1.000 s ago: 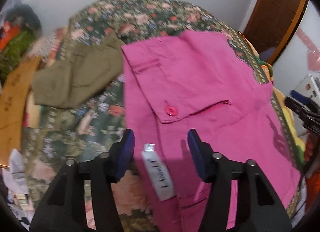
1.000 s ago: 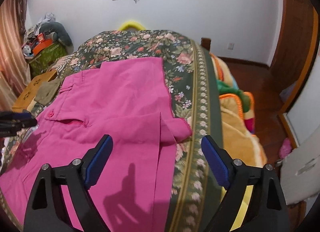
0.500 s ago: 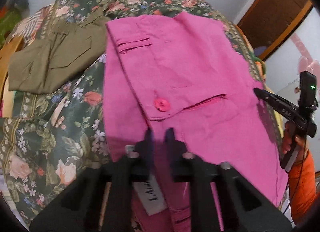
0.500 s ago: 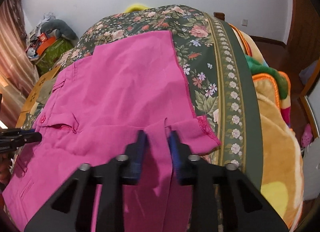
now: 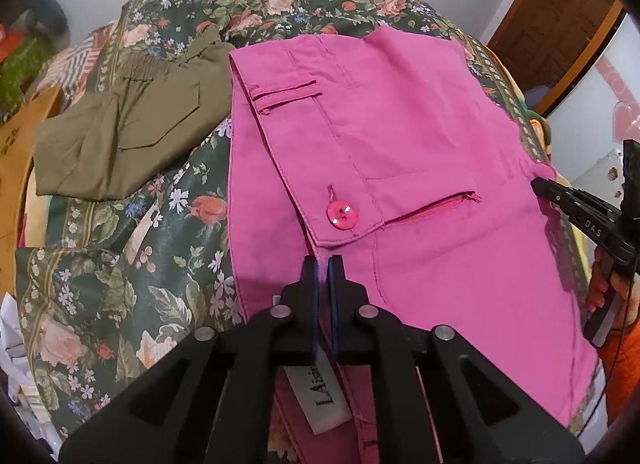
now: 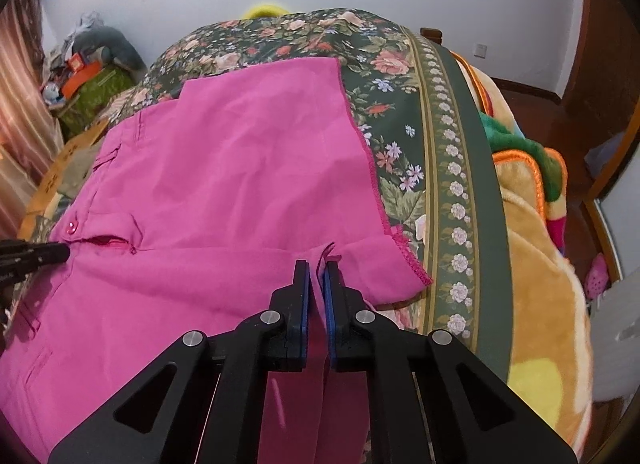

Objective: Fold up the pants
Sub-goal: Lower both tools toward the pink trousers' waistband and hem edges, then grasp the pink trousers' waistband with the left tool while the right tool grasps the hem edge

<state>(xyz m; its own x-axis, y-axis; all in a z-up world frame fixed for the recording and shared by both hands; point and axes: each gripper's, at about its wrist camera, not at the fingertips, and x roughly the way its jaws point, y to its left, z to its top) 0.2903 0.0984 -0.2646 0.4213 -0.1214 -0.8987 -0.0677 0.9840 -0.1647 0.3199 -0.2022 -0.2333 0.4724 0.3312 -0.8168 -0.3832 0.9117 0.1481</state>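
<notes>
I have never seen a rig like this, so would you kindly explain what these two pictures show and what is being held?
No robot here: a person holds a two-finger clamp in each hand, each carrying a fisheye camera looking along its fingers. One picture comes from the left gripper, the other from the right gripper. Pink pants lie spread on a floral bedspread, beside an olive garment. The left gripper is shut on the pants below the button, near a white label; the right gripper is shut on a pinch of fabric near the hem.
</notes>
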